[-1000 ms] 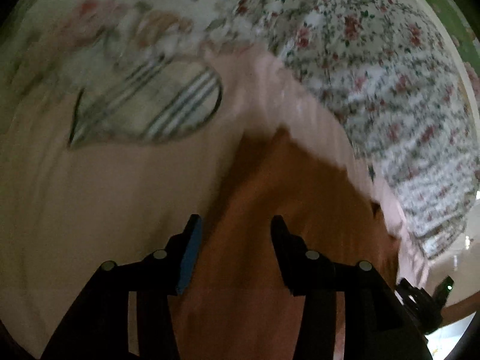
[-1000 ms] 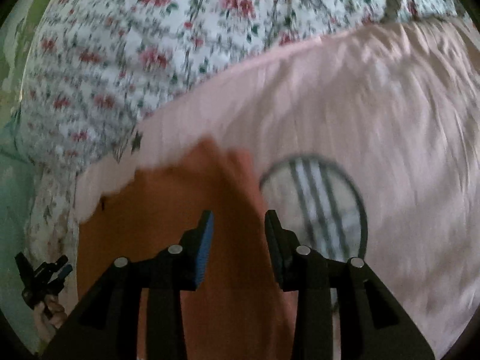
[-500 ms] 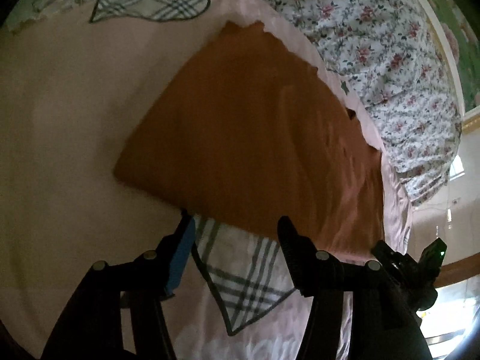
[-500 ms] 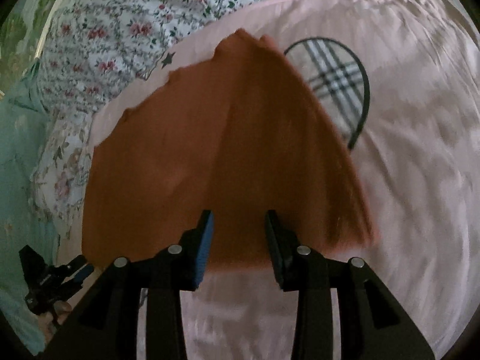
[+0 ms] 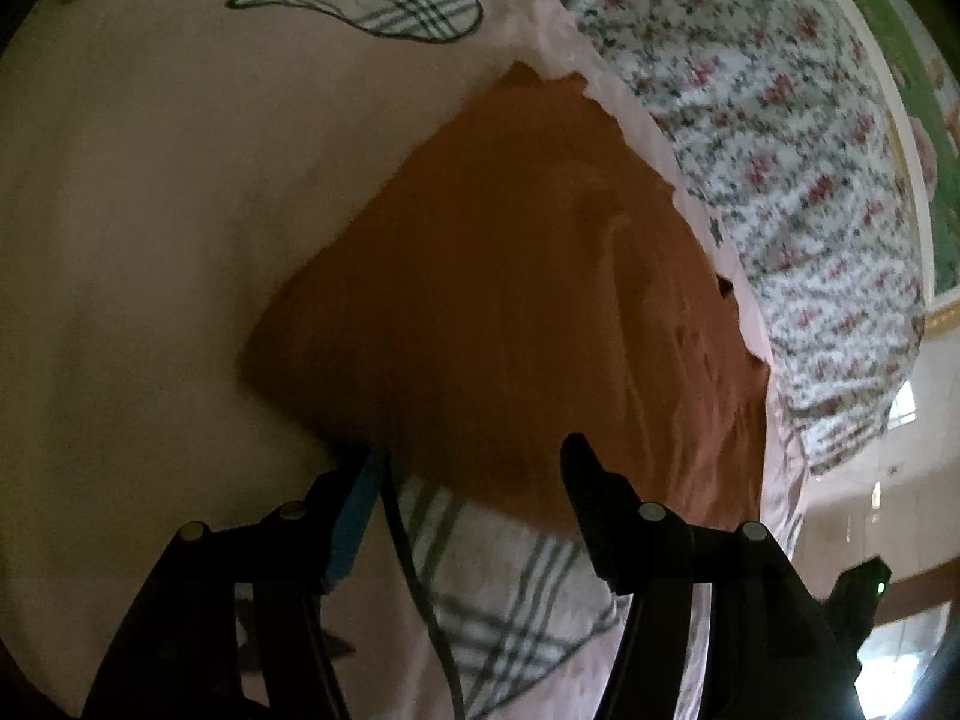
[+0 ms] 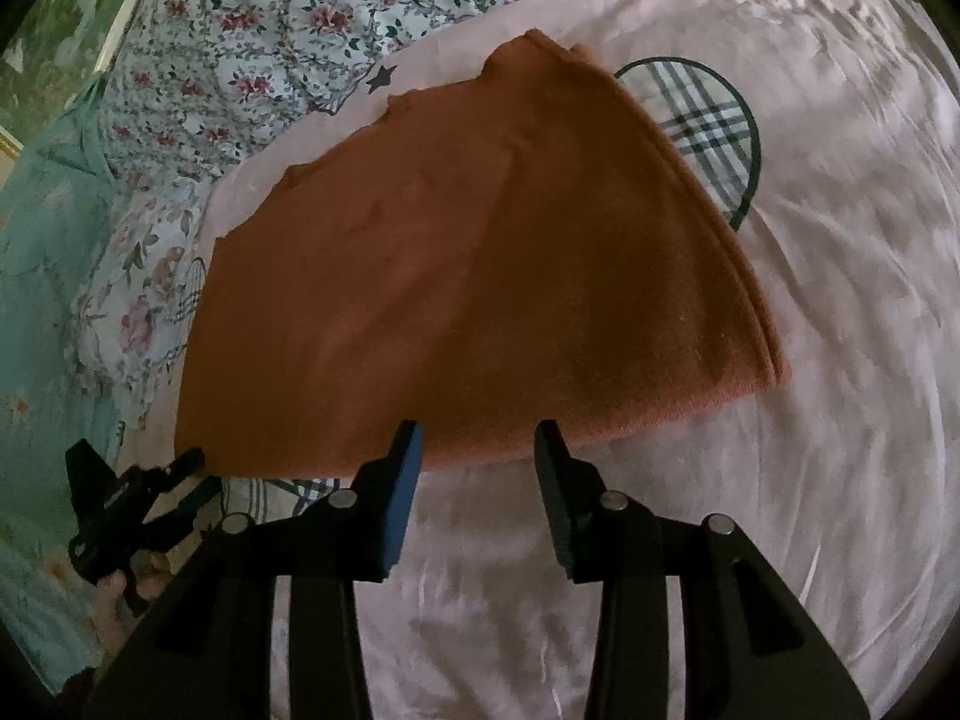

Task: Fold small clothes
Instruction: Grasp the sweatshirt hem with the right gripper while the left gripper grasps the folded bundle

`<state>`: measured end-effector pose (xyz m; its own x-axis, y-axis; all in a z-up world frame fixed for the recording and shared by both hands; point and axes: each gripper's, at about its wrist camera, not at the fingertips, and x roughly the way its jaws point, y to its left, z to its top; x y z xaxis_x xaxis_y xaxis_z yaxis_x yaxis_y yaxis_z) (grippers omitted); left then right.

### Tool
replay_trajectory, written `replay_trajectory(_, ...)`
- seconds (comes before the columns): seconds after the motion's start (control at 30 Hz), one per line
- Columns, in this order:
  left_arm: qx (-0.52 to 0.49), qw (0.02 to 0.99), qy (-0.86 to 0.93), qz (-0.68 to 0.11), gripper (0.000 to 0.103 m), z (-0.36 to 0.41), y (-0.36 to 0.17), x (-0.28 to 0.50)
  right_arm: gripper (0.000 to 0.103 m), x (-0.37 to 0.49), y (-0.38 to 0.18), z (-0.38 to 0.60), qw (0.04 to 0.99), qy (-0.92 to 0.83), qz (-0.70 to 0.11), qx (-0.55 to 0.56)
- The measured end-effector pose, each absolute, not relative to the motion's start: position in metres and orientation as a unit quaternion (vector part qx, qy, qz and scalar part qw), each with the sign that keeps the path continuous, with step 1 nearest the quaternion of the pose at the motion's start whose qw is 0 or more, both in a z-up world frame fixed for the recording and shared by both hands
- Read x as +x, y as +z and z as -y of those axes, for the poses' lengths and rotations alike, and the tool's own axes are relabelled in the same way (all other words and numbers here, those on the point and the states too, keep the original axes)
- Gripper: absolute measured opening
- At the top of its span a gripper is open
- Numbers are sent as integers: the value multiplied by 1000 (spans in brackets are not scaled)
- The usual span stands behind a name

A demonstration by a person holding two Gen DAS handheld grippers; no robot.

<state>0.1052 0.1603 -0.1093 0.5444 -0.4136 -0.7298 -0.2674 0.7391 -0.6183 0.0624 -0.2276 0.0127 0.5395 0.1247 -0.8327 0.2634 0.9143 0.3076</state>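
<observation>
Fold laid down, both claws let go

Orange garment point(image 6: 480, 276) is seen lying flat on the pink bedsheet point(image 6: 810, 360), doubled over, with stacked layers showing along its right edge in the right wrist view. A second ago the cloth hung close between both pairs of fingers; it is now spread out ahead of them, so a fold is judged to have just been laid and released.

Left gripper point(image 5: 471, 459): jaws have just been opening and stand apart, nothing pressed between them; the garment's near hem lies at the fingertips. Right gripper point(image 6: 478, 438): jaws have also just been opening slightly, parted, the hem just beyond the tips and not gripped.

Meaning for the task: this fold is taken as done; a further fold or smoothing may follow, which cannot be told.

Orientation: the garment tapers away from the grippers, its wide hem near them and its narrow, ragged-looking end pointing toward the floral quilt point(image 6: 270, 30). Long axis runs from the near hem to that far tip. A plaid fish-shaped patch point(image 6: 708, 120) on the sheet is partly covered by the right edge; another point(image 5: 492, 588) is noted beneath the near hem in the left wrist view
</observation>
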Motion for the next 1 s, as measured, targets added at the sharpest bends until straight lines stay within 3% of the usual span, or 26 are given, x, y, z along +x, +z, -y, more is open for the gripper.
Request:
replay_trajectory(0.33, -365, 819, 8, -443, 58, -168, -112, 145, 41, 80, 13, 234, 851, -27, -483, 203)
replay_trajectory(0.37, -360, 821, 14, -442, 54, -167, -111, 150, 41, 82, 13, 236, 852, -26, -482, 205)
replay_trajectory(0.4, -351, 825, 19, -443, 40, -166, -108, 155, 41, 83, 13, 238, 851, -24, -482, 206)
replay_trajectory(0.5, -341, 829, 8, -443, 14, -161, -99, 162, 41, 89, 12, 245, 849, -18, -485, 208)
replay_trajectory(0.83, -195, 888, -103, -403, 11, -48, -18, 175, 41, 115, 27, 275, 854, -2, -471, 219)
replay_trajectory(1.0, -107, 885, -174, -418, 11, 29, -24, 171, 41, 149, 33, 283, 840, 47, -472, 264)
